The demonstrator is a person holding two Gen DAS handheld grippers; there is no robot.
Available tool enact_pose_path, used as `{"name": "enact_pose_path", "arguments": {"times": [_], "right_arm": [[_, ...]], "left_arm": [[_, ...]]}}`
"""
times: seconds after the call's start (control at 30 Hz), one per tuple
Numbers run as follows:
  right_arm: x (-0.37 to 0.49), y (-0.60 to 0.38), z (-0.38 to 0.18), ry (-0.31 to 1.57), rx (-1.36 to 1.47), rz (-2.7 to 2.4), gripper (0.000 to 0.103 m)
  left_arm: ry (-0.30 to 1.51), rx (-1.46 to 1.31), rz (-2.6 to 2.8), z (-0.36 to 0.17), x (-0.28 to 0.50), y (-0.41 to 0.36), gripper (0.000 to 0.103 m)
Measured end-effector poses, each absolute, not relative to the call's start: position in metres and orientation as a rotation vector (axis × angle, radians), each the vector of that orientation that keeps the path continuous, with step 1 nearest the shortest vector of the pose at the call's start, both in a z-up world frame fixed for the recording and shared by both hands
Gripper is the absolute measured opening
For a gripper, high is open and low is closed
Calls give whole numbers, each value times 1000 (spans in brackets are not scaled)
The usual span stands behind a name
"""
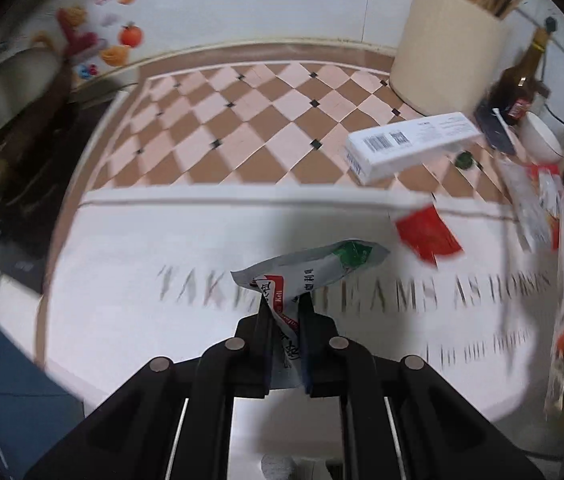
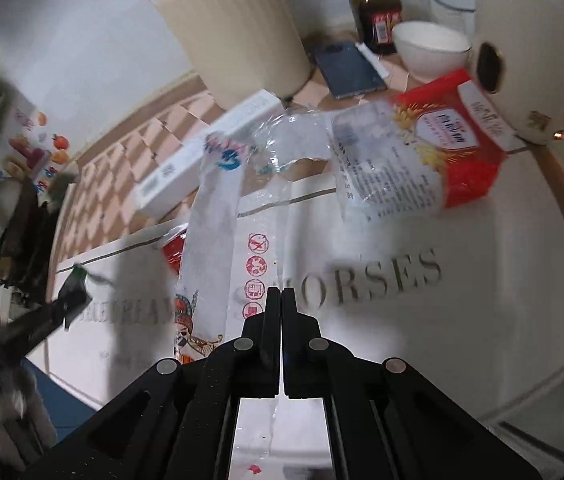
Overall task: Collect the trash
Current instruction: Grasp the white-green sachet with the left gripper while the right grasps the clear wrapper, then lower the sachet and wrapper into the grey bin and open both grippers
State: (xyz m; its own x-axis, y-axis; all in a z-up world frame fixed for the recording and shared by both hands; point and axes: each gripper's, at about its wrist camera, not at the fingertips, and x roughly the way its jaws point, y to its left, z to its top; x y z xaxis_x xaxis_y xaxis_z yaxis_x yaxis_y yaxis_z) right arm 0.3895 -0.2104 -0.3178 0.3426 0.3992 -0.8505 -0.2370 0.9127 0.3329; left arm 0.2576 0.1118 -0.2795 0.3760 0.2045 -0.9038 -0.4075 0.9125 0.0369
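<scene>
My left gripper (image 1: 284,304) is shut on a grey sachet wrapper (image 1: 314,268) with red and green print, held above a white surface with grey lettering (image 1: 161,248). My right gripper (image 2: 282,294) is shut on a clear plastic wrapper (image 2: 217,216) that hangs up and left, with red icons and a printed figure. A red and clear food packet (image 2: 422,144) hangs or lies just beyond it. In the left wrist view the hanging wrappers (image 1: 562,300) show at the right. A red scrap (image 1: 428,234) lies on the white surface. The left gripper also shows at the left of the right wrist view (image 2: 65,300).
A white carton with a barcode (image 1: 410,144) lies on the checkered counter (image 1: 241,120). A cream ribbed holder with chopsticks (image 2: 237,28), a dark sauce bottle (image 2: 374,4), a white bowl (image 2: 430,48), a phone (image 2: 350,68) and a white kettle (image 2: 534,40) stand behind. A steel pot (image 1: 9,92) is at the left.
</scene>
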Motion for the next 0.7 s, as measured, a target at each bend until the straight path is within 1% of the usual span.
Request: {"name": "enact_pose_path", "arguments": {"times": [0.2,0.33,0.47,0.53,0.63,0.7], "right_arm": [[300,-219,-286,1106,175,427,0],[228,-229,-282,1109,162,431,0],[150,-241,-313,1178,172,415,0],[118,-245,-345,1250,173,404,0],[88,-251,-399,1349,160,378,0],[70,-255,-451,1430,148,349,0]], "left_arm": [[1108,-282,342,-265,180,97,8],[1156,-333,275,-289,130,85,8],[1282,-342,222,-348,93,69,8],[1364,-361,198,-388,78,61,8],[1484,-385,178,-462,66,49,8],[1538,-407,182,-506,62,48,8]]}}
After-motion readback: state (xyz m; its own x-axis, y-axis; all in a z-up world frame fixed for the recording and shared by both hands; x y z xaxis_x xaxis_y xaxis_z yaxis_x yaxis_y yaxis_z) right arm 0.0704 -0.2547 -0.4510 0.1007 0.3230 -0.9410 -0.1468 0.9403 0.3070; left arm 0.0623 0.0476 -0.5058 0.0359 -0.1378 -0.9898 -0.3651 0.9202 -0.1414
